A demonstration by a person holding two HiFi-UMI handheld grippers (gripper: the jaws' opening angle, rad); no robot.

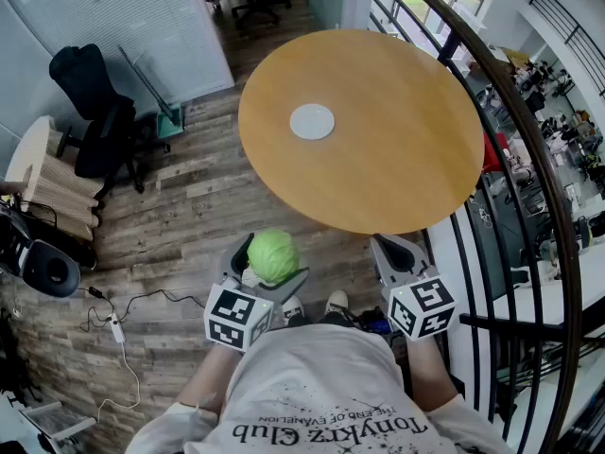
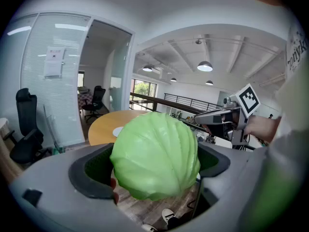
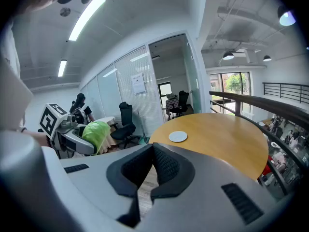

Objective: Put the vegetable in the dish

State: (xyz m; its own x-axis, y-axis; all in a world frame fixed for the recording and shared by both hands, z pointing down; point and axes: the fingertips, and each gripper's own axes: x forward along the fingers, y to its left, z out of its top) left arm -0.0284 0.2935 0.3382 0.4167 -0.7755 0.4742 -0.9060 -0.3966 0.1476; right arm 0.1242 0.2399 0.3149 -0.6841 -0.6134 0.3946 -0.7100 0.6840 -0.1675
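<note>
Now L hand-held gripper [image 1: 266, 265] clamps cabbage [image 1: 274, 253]; R hand-held gripper [image 1: 398, 253] jaws together.

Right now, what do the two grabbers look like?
Both are chunky grey plastic. The left gripper and right gripper each carry a white cube with black square markers, and the jaws have dark lining. The person wears a white T-shirt with black print.

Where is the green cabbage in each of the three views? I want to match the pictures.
Head view: the cabbage is low, left of centre, gripped in the left gripper, short of the round table.
Left gripper view: it fills the centre, between the jaws.
Right gripper view: small, at the left.
Shared landmark: the white dish on the table.
</note>
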